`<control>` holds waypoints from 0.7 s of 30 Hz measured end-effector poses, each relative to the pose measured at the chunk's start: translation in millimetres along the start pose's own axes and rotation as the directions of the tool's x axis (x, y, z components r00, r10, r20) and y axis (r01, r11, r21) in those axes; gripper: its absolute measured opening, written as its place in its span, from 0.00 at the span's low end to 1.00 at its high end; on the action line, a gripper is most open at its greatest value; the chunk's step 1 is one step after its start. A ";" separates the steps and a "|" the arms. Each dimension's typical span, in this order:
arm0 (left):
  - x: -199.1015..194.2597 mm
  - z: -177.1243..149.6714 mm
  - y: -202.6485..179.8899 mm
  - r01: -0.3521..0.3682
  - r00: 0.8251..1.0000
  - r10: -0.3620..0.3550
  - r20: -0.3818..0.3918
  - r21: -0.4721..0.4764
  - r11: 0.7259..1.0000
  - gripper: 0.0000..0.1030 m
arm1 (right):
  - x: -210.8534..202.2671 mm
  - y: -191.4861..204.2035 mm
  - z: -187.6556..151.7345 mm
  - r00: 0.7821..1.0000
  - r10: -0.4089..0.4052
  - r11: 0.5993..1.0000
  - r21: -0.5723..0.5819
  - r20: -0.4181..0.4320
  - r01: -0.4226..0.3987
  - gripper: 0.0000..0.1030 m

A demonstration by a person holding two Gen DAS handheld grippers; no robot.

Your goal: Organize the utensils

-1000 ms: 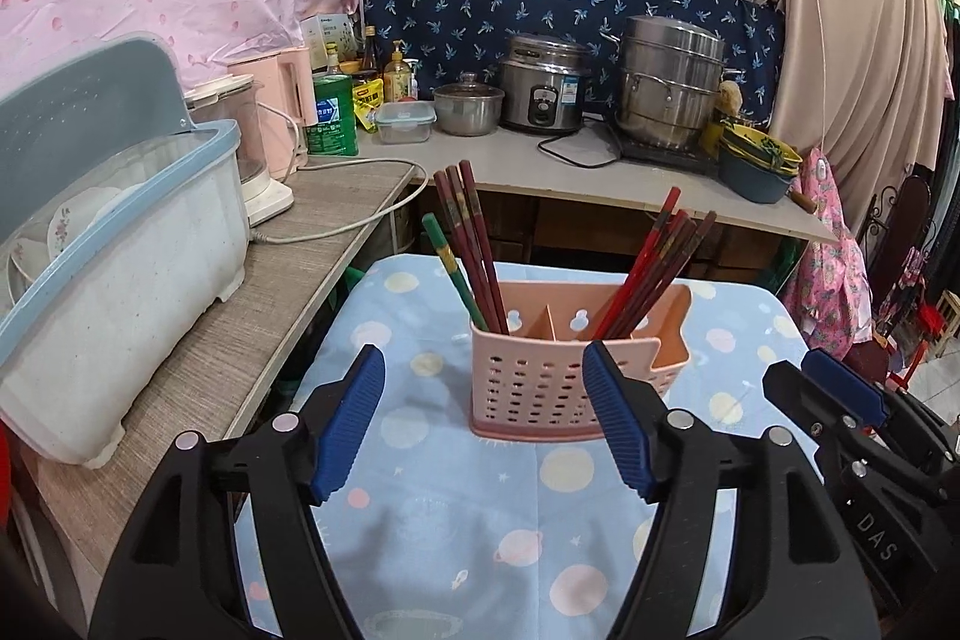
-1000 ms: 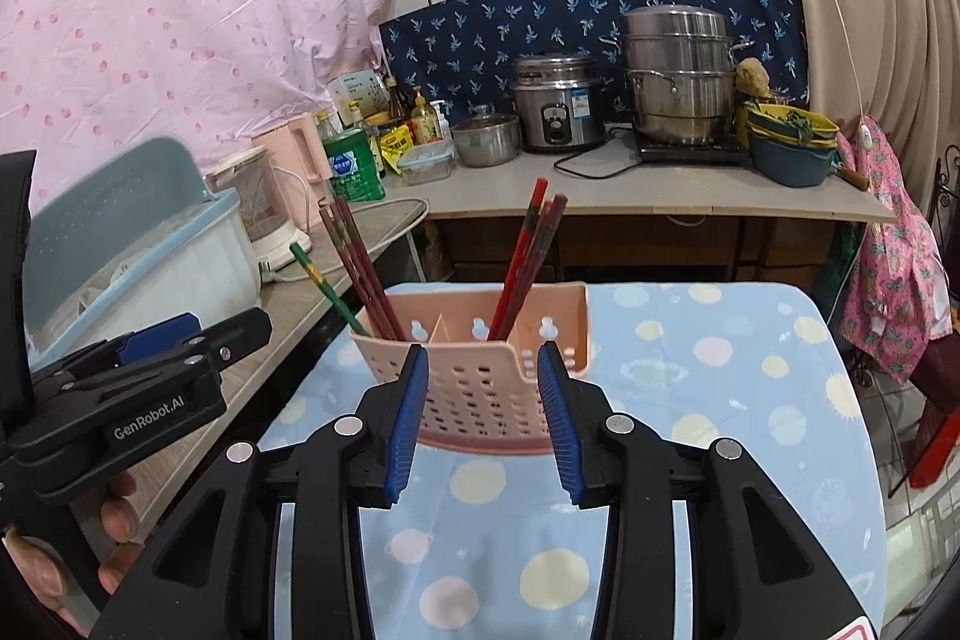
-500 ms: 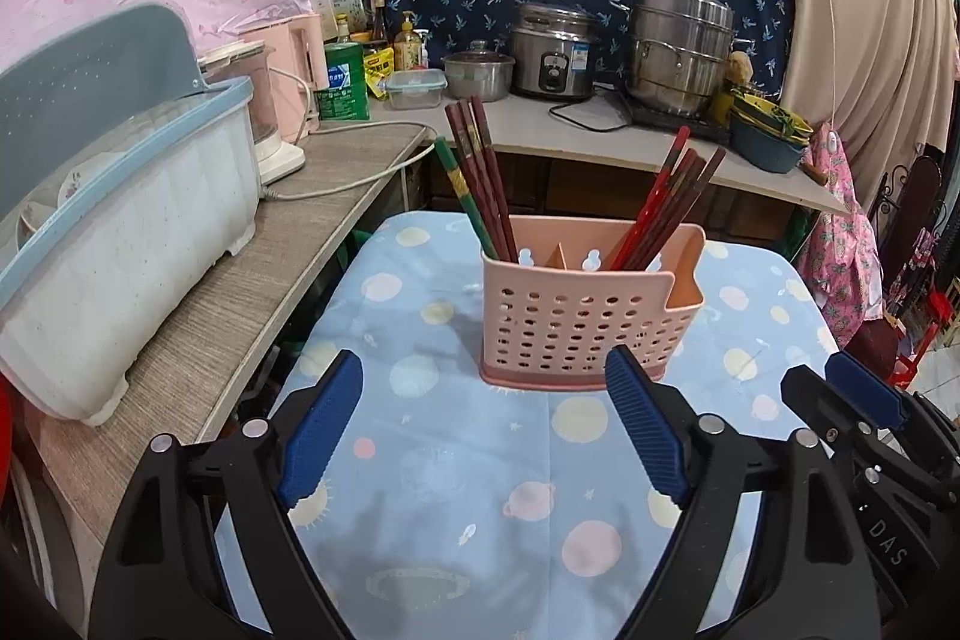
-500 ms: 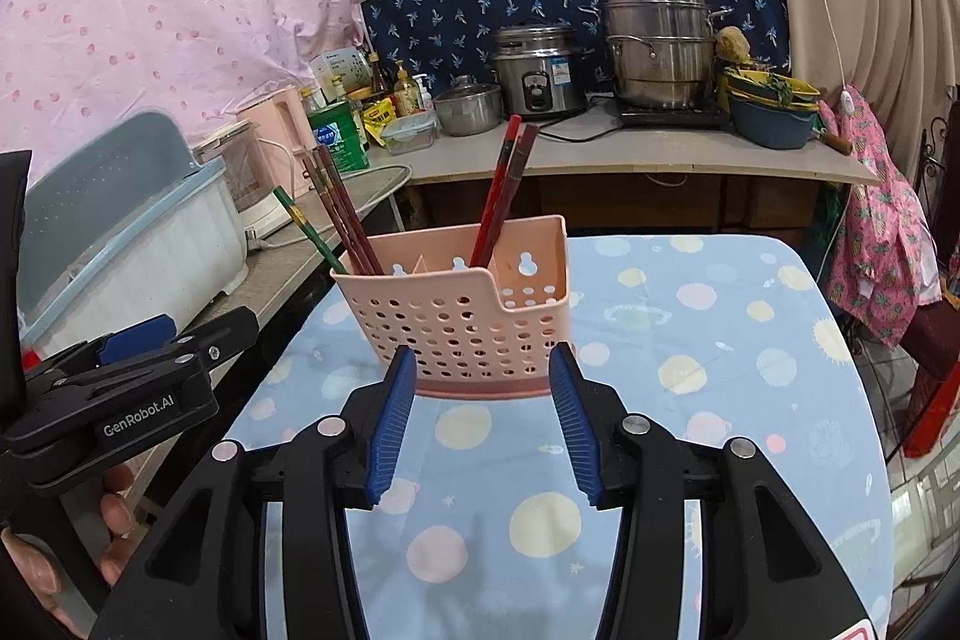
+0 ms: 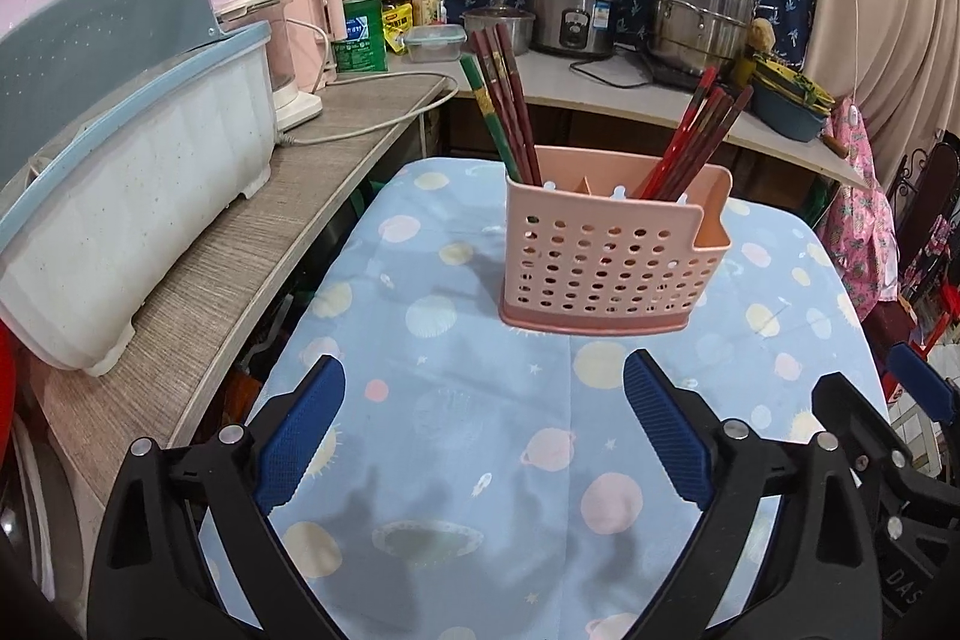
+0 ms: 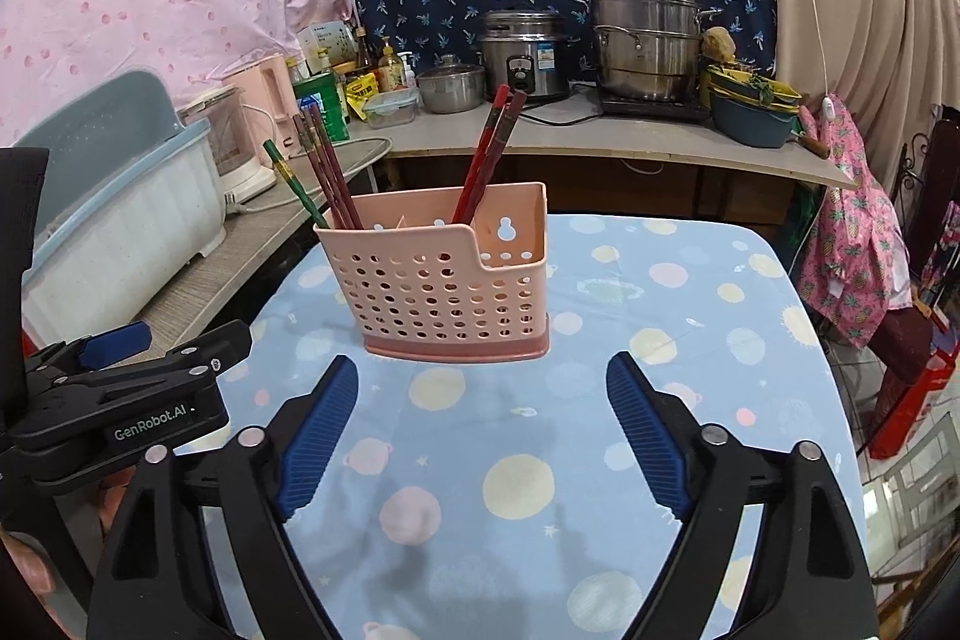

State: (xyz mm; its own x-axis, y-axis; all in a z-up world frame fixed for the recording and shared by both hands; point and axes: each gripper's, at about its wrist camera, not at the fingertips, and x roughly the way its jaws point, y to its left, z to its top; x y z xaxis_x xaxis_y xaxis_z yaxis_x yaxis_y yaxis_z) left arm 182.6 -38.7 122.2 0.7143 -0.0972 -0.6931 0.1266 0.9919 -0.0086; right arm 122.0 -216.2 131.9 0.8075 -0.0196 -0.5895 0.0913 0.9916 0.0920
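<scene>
Looking pretty much done: chopsticks sorted into two bunches in end compartments of pink holder, parked mid-table on planet cloth. Left gripper and right gripper just opened wide, nothing held. Nothing loose spotted.

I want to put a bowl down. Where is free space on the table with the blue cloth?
The cloth is bare right of the pink holder, out to the table edge, and between the holder and both open grippers. The counter on the left is crowded by the dish bin and a cable.
</scene>
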 end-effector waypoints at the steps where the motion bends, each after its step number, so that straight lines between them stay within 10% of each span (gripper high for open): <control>1: 0.5 -0.6 -0.1 -0.002 1.000 0.003 -0.005 0.002 1.000 0.87 | -0.1 0.3 -0.3 1.000 -0.003 1.000 -0.002 -0.005 0.003 0.82; 21: -0.4 -12.3 -4.8 -0.047 0.998 0.048 -0.043 0.032 0.998 0.87 | -0.5 4.6 -12.1 0.997 -0.019 1.000 -0.002 -0.069 0.019 0.84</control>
State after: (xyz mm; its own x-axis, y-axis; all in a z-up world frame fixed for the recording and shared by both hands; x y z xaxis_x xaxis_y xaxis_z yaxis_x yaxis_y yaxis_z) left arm 173.2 -42.4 113.7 0.6893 -0.0458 -0.7230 0.1149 0.9923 0.0467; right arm 115.0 -210.0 123.0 0.7634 -0.0294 -0.6452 0.1050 0.9913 0.0791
